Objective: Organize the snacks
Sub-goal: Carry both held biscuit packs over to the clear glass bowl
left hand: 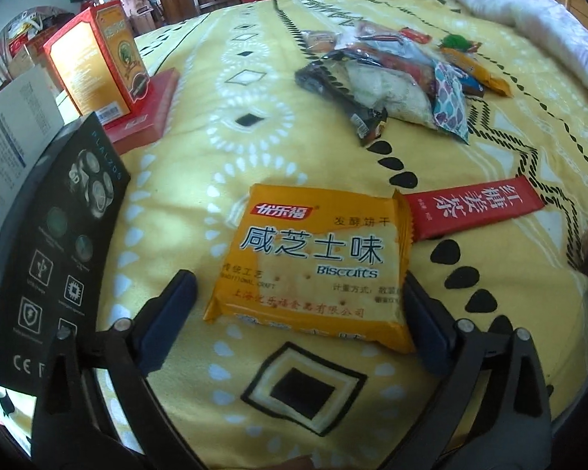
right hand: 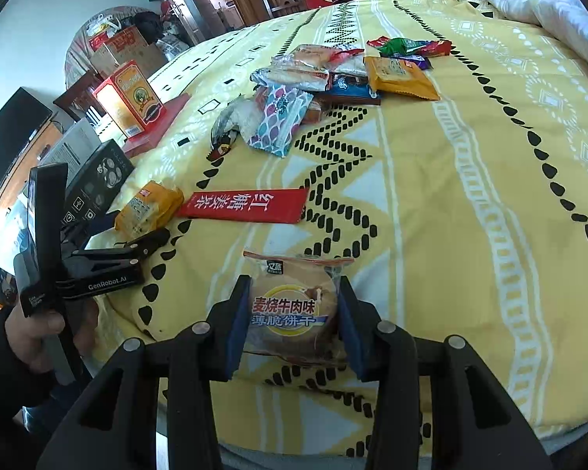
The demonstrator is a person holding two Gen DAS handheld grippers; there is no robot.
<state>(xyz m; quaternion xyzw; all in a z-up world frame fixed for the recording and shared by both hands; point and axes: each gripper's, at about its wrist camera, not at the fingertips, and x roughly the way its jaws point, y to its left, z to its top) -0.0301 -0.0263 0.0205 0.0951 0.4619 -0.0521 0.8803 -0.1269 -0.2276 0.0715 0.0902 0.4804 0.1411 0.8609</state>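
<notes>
An orange biscuit packet (left hand: 313, 266) lies on the yellow bedspread (left hand: 223, 125) between the fingers of my left gripper (left hand: 294, 321), which is open around its near end. It also shows in the right wrist view (right hand: 147, 209). A red sachet (left hand: 470, 207) lies just right of it. My right gripper (right hand: 292, 325) is shut on a clear round cracker packet (right hand: 294, 305), held just above the bed. A pile of mixed snack packets (right hand: 313, 78) lies farther back.
A black box (left hand: 62, 250), a white box (left hand: 8, 125) and a red-orange carton (left hand: 102, 58) on a red flat box (left hand: 153, 109) stand at the bed's left edge. A rolled white quilt (left hand: 529, 8) lies far right. My left gripper's body (right hand: 98, 270) shows at left.
</notes>
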